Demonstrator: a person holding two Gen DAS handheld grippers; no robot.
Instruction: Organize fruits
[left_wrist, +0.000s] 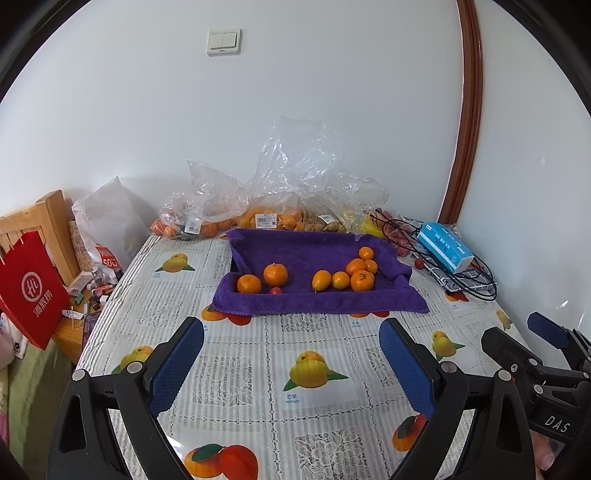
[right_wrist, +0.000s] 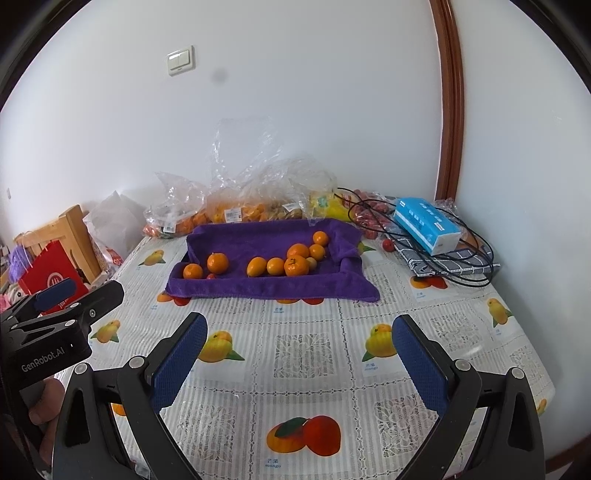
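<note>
Both grippers hang above the near part of the surface (left_wrist: 258, 343), which wears a white cloth printed with fruit pictures. The left gripper (left_wrist: 291, 354) has its jaws spread wide with nothing between them, and the right gripper (right_wrist: 299, 354) is the same, wide and empty. Each one has blue pads on its fingers (right_wrist: 181, 358). The two grippers are side by side, and a bit of a hand (right_wrist: 44, 402) shows behind the left one. Farther back lies a purple towel (left_wrist: 314, 299) with its edges folded up like a little tray. The fruits are on it, well apart from both grippers. Two oranges (left_wrist: 275, 274) sit together on its left part, with a small red fruit (left_wrist: 275, 290) just in front of them. On the right part is a bunch of oranges touching each other, with a longer yellow-orange fruit (left_wrist: 321, 280) just beside them. Behind the towel, by the wall, are clear plastic bags (left_wrist: 295, 184) with more orange and yellow fruit inside. To the right is a blue box (right_wrist: 426, 225) resting on a folded checked cloth (right_wrist: 454, 264), with black cables (right_wrist: 472, 273) looped over them. One small red fruit (right_wrist: 386, 244) lies alone near the box. At the far left hangs a red paper bag (left_wrist: 31, 288).
</note>
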